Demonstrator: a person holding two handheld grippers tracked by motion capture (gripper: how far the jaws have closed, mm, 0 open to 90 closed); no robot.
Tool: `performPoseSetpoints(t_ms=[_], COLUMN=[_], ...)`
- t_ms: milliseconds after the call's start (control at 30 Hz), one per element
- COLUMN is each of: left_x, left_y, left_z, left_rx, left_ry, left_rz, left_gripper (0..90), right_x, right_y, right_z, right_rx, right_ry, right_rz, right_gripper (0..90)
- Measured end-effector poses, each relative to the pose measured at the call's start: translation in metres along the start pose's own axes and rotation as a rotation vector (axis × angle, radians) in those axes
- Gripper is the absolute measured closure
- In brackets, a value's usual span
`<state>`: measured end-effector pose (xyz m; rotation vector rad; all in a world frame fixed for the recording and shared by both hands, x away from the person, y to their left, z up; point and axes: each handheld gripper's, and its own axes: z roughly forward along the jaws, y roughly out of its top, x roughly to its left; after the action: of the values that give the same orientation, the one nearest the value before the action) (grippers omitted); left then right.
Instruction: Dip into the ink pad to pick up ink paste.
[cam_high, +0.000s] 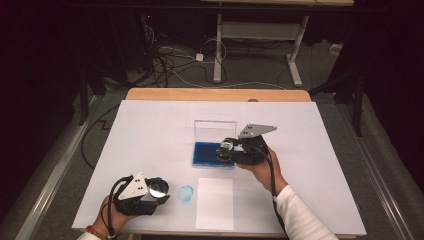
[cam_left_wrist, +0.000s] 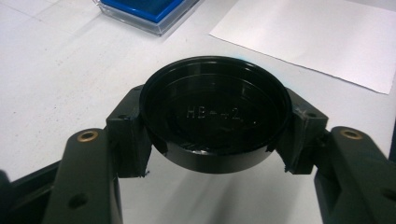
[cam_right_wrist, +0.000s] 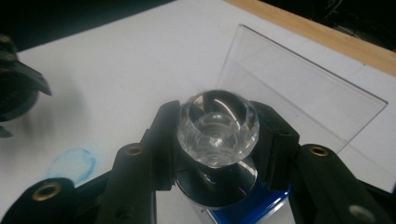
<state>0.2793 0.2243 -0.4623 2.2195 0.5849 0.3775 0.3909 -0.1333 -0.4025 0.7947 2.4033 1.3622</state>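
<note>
right fingers (cam_right_wrist: 217, 135) grip clear-knobbed stamp (cam_right_wrist: 217, 127) over blue ink pad (cam_high: 206, 153)

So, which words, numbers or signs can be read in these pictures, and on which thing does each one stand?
"HB-42", or close to it: raised letters inside the round black plastic cap held in the left gripper; the last characters are faint, so this reading is uncertain.
No text is legible on the blue ink pad in its clear case, the white paper sheet or the clear-knobbed stamp.

Blue ink pad (cam_right_wrist: 254, 205) mostly hidden behind clear-knobbed stamp (cam_right_wrist: 217, 128) (base cut off by bottom edge)
</note>
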Motion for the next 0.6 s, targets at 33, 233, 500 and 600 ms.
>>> performPoseSetpoints(t_ms=[33,233,500,600], left_x=[0.000,0.001,0.006,0.006], left_y=[0.000,-0.001,-0.001,-0.002], left_z=[0.000,-0.002,-0.003,-0.004], left_rx=[0.000,-0.002,-0.016,-0.021], left_ry=[0.003,0.005,0.008,0.013], left_rz=[-0.001,0.001,-0.007,-0.009], left_gripper=[36.0,36.0,36.0,36.0], right_x=[0.001,0.013,0.025,0.028], right_y=[0.000,0.005,0.010,0.012], right_z=[-0.002,-0.016,-0.031,-0.038], right_rx=[-0.006,-0.025,-0.045,-0.055], right_ry=[0.004,0.029,0.055,0.061], right_rz=[-0.003,-0.045,-0.094,-0.103], right_gripper=[56.8,56.8,56.8,56.8])
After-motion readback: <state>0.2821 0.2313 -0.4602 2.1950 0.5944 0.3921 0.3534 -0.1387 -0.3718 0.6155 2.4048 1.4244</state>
